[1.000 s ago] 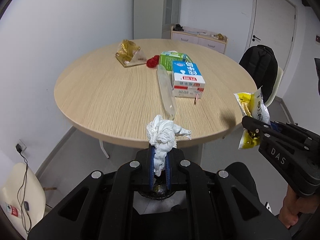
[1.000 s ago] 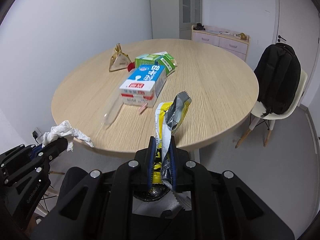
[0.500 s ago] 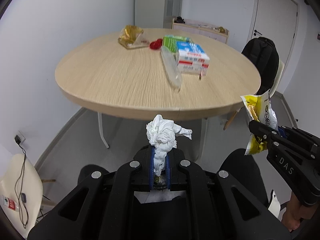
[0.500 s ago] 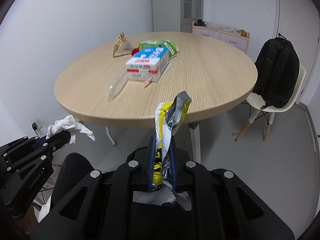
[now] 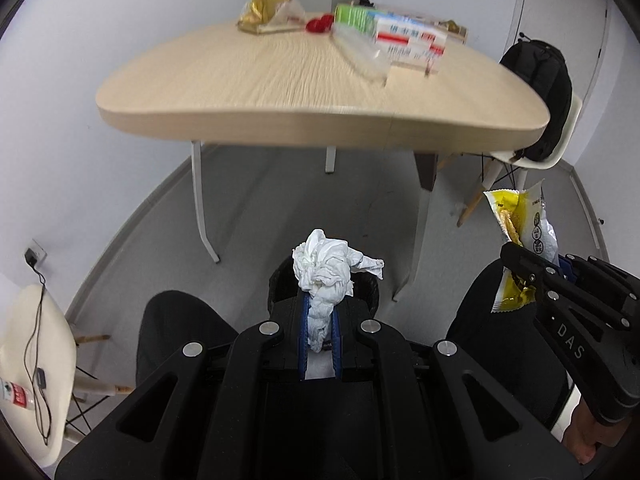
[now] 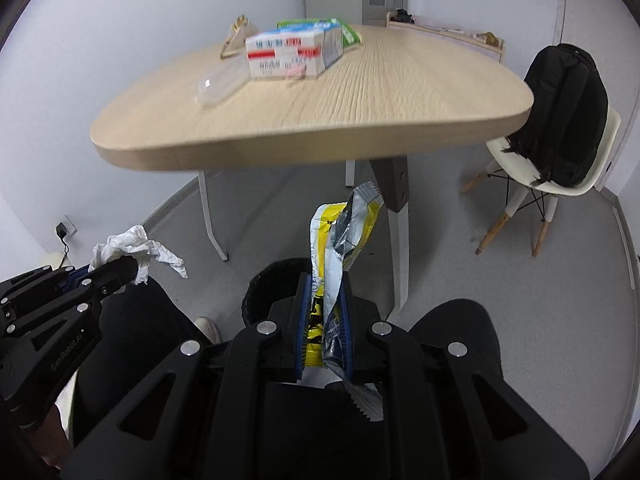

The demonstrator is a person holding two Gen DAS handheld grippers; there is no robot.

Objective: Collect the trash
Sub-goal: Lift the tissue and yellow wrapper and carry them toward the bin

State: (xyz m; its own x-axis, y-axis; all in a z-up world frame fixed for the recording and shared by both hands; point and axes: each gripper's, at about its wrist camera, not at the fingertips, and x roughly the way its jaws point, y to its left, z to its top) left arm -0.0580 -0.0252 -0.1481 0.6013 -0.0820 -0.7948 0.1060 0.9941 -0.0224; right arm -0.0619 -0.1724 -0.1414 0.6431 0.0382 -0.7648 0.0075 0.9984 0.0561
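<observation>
My left gripper is shut on a crumpled white tissue, below table height. My right gripper is shut on a yellow and silver snack wrapper. The wrapper also shows in the left wrist view, and the tissue in the right wrist view. A black bin stands on the floor right behind the grippers, partly hidden by them; it shows in the left wrist view too. More trash lies on the round wooden table: a white and blue carton, a green carton, a clear plastic bottle, a gold wrapper and a red scrap.
The table's legs stand just beyond the bin. A white chair with a black backpack is at the right. Another white chair with a cable is at the left. My knees flank the bin. Grey floor lies around.
Both grippers have dropped from above the table edge to below it, still holding the tissue and the wrapper. The bin has come into view.
</observation>
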